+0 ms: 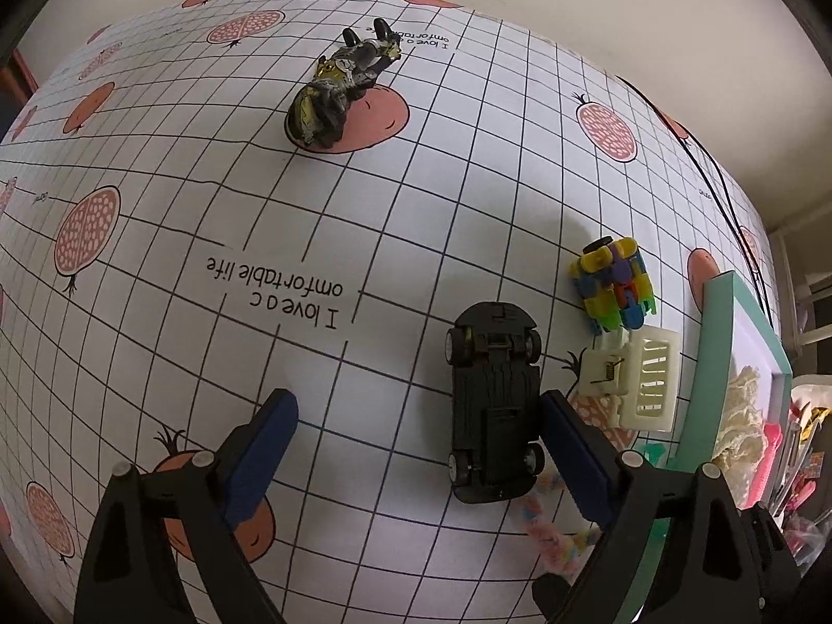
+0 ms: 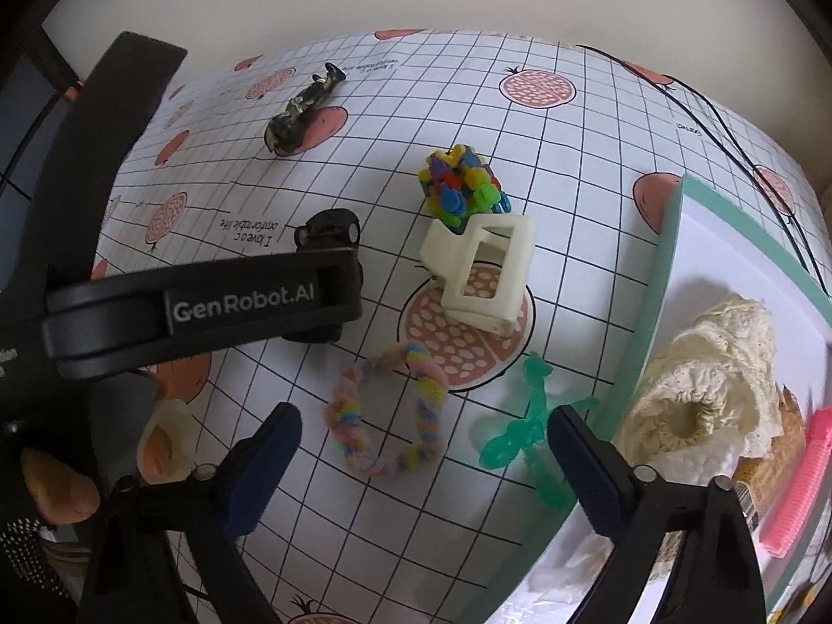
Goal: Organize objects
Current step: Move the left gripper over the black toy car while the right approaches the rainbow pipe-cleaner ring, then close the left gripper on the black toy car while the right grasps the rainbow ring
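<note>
Currently: upturned black plastic toy car (image 1: 493,400), light, rigid, smooth, on the gridded tabletop (image 1: 364,239) at five o'clock, best pinched across its flanks; left claw (image 1: 418,447) released around it, right claw (image 2: 424,460) likewise released.

black toy car (image 2: 333,231): mostly hidden behind left hand-held gripper's arm | pink comb (image 2: 801,478): cut by right edge | tray (image 2: 671,239): partly out of frame

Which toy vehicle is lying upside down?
The black car, beside the left gripper: its underside and wheels face up. The dark motorcycle lies on its side, far back on the table.
</note>
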The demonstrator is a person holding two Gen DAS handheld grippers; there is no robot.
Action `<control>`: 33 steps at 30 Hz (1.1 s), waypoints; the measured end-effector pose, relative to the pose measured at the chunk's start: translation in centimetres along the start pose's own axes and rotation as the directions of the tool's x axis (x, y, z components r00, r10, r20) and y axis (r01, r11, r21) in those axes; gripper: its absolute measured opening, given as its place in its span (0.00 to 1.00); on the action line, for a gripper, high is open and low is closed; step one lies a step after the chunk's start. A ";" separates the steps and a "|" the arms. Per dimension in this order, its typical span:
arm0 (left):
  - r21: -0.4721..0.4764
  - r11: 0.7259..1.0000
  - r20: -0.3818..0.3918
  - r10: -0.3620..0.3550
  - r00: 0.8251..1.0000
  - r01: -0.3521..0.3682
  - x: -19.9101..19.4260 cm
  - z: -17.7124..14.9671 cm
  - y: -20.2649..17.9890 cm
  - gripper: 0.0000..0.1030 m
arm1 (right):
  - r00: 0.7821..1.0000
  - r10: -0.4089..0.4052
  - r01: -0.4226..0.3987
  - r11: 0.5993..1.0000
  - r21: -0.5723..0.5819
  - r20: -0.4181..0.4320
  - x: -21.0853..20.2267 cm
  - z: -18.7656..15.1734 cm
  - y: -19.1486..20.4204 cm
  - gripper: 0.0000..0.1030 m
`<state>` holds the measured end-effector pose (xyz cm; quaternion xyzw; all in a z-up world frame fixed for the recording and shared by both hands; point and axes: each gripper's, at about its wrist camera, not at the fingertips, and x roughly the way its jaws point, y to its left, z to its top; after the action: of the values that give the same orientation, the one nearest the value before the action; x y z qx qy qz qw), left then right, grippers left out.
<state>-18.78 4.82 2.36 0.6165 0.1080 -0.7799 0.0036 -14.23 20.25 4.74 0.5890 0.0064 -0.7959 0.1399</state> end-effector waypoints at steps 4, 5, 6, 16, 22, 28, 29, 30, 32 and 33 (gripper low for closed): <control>-0.003 1.000 0.000 0.003 1.000 -0.003 0.0 0.1 0.0 0.90 | 1.000 -0.023 0.023 1.000 -0.008 0.007 0.1 0.0 0.1 0.84; -0.006 1.000 0.000 0.003 1.000 -0.003 0.0 0.1 0.0 0.90 | 1.000 -0.027 0.027 1.000 -0.004 0.010 0.1 0.1 0.1 0.81; -0.007 1.000 -0.001 0.003 1.000 -0.003 0.0 0.2 0.1 0.90 | 1.000 -0.028 0.028 1.000 -0.002 0.012 0.1 0.1 0.1 0.79; -0.001 1.000 0.002 0.012 1.000 -0.012 -0.4 -1.4 -0.3 0.79 | 0.998 -0.034 0.036 0.999 -0.035 0.060 -0.3 0.2 1.0 0.62; -0.002 1.000 0.000 0.014 1.000 -0.014 -0.4 -1.7 -0.4 0.79 | 0.998 -0.021 0.022 1.000 -0.014 0.058 -0.1 0.1 0.9 0.45; 0.012 1.000 0.003 0.025 1.000 -0.025 -1.0 -2.1 0.0 0.68 | 0.998 0.001 -0.002 1.000 0.007 0.062 -0.2 -0.1 0.6 0.34; 0.014 1.000 0.003 0.026 1.000 -0.026 -0.7 -1.6 -0.4 0.68 | 0.998 0.003 -0.004 1.000 0.009 0.062 -0.2 -0.1 0.6 0.31; 0.016 1.000 0.003 0.026 1.000 -0.026 -0.6 -1.4 -0.5 0.67 | 0.998 0.006 -0.007 1.000 0.012 0.063 -0.2 -0.1 0.6 0.31; 0.019 0.999 0.006 0.031 1.000 -0.031 -0.5 -1.2 -0.8 0.60 | 0.998 0.012 -0.013 1.000 0.020 0.064 -0.3 -0.1 0.5 0.28; 0.019 0.999 0.008 0.034 0.999 -0.034 -0.5 -1.2 -0.8 0.54 | 0.998 0.015 -0.017 1.000 0.023 0.065 -0.4 -0.1 0.5 0.25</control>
<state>-17.61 5.71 2.74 0.6153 0.0899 -0.7831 0.0113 -13.91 19.91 5.10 0.5646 -0.0122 -0.8134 0.1394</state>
